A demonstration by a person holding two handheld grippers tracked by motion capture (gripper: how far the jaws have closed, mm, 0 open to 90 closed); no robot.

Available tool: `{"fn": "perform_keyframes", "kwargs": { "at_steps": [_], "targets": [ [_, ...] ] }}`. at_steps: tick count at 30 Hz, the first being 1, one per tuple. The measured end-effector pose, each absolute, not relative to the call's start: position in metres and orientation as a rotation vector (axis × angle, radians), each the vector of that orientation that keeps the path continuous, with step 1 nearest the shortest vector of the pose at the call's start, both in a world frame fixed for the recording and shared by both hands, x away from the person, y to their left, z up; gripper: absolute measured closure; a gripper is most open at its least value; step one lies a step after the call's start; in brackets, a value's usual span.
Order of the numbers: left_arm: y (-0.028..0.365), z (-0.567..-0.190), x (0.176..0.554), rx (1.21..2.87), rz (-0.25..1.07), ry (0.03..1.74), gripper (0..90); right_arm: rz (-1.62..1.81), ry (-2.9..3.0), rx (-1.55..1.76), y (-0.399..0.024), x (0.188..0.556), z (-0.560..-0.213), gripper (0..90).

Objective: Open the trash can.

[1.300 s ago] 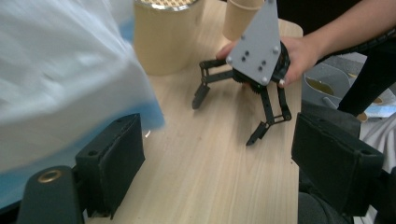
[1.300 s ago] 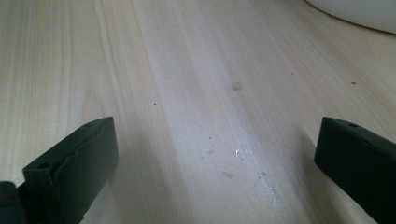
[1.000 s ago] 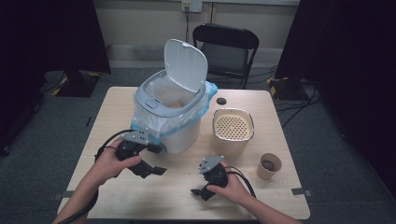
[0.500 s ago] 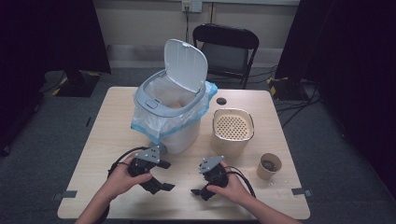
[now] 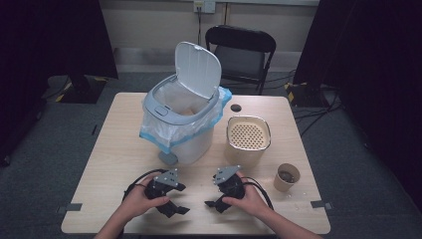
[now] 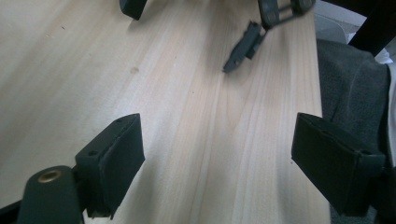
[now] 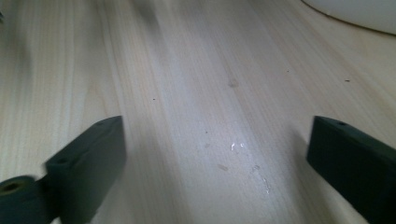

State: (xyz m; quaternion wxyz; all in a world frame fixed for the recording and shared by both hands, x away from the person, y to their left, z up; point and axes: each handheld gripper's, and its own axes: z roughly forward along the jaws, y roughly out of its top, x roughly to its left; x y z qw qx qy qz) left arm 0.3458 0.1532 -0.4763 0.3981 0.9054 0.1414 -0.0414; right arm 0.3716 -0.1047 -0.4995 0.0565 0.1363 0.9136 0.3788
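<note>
- High view: at the left of the worktop's (image 5: 114, 149) near edge we see the left gripper (image 5: 175, 210) in a hand. Its fingers (image 6: 116, 149) stand wide over bare wood, with nothing between them.
- Just behind it stands the waste bin (image 5: 186, 144), left of the worktop's middle. It is white with a grey rim, and its lid (image 5: 199, 67) is tipped up and open. A clear, blue-edged liner bag (image 5: 154, 132) is folded out over the rim. Something tan lies inside; we cannot tell what.
- Right gripper (image 5: 214, 205): its fingers (image 7: 88, 154) are apart and have just been closing. Only wood lies between them.
- Beige container (image 5: 247, 149), just right of the bin: a perforated insert (image 5: 248, 133) sits in its top.
- Paper cup (image 5: 286, 179), farthest right, holds something dark.
</note>
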Motion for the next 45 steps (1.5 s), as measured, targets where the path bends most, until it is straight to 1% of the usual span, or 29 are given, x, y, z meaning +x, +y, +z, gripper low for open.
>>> {"fn": "perform_keyframes", "kwargs": {
  "at_steps": [1,2,3,4,5,6,11,13,17,18,25,28,34,45],
  "targets": [
    [0.152,-0.479,0.346,2.306,-0.103,0.345,16.5,1.150,2.768,0.410,-0.106,0.372,-0.499,14.5],
    [0.152,-0.481,0.346,2.316,-0.104,0.339,16.5,1.159,2.767,0.415,-0.108,0.373,-0.497,16.8],
    [0.151,-0.483,0.345,2.307,-0.107,0.347,16.5,1.154,2.769,0.427,-0.109,0.373,-0.497,13.6],
    [0.151,-0.483,0.345,2.339,-0.099,0.350,16.5,1.148,2.767,0.416,-0.110,0.374,-0.497,14.1],
    [0.151,-0.486,0.345,2.315,-0.104,0.349,16.5,1.145,2.767,0.425,-0.111,0.374,-0.497,15.6],
    [0.150,-0.487,0.345,2.318,-0.097,0.345,16.5,1.139,2.770,0.431,-0.112,0.374,-0.496,14.0],
    [0.152,-0.490,0.347,2.330,-0.074,0.337,16.5,1.154,2.777,0.438,-0.119,0.376,-0.492,14.1],
    [0.152,-0.492,0.346,2.308,-0.077,0.355,16.5,1.160,2.783,0.433,-0.122,0.377,-0.489,14.2],
    [0.153,-0.492,0.347,2.332,-0.036,0.328,16.3,1.171,2.796,0.435,-0.128,0.379,-0.484,14.2],
    [0.152,-0.493,0.346,2.306,-0.039,0.340,16.1,1.173,2.799,0.438,-0.129,0.379,-0.482,14.2],
    [0.151,-0.497,0.342,2.331,0.049,0.251,14.6,1.158,2.811,0.446,-0.143,0.380,-0.474,14.2],
    [0.151,-0.498,0.340,2.326,0.069,0.224,12.4,1.152,2.805,0.448,-0.149,0.381,-0.469,14.2],
    [0.150,-0.501,0.338,2.325,0.067,0.196,5.4,1.172,2.799,0.454,-0.160,0.384,-0.456,14.2],
    [0.149,-0.502,0.338,2.313,0.060,0.190,3.7,1.161,2.792,0.454,-0.171,0.387,-0.442,14.2]
  ]
}}
